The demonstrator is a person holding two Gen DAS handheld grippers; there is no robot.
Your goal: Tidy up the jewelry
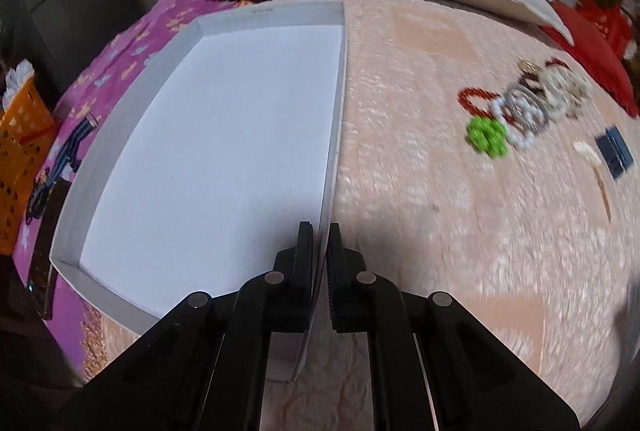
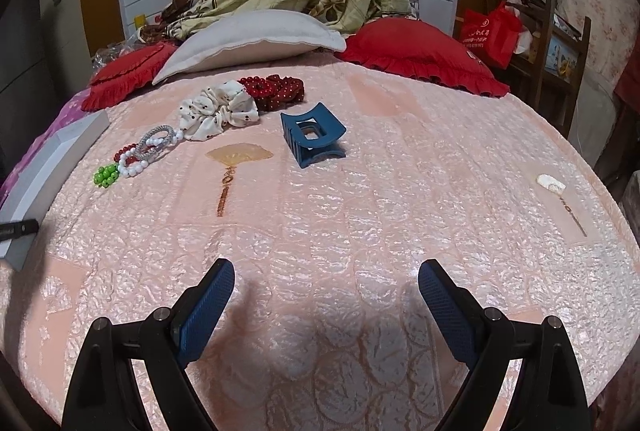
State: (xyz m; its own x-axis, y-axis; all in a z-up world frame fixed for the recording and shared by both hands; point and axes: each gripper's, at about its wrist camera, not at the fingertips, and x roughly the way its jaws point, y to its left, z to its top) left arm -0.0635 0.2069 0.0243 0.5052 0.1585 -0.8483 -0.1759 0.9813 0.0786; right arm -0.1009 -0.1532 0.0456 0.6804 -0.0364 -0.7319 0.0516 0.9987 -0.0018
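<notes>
Two grippers, left gripper seemingly pinching box wall, right gripper spread.

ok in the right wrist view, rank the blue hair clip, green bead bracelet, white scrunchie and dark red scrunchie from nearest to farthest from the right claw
From the open right claw:
1. blue hair clip, ahead near centre.
2. green bead bracelet, far left beside the white box; about level with the clip but well off to the side.
3. white scrunchie, ahead left.
4. dark red scrunchie, farthest back, by the pillows.

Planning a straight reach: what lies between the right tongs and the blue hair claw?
Only bare pink bedspread, per the right wrist view, between right tongs and blue hair claw.
</notes>
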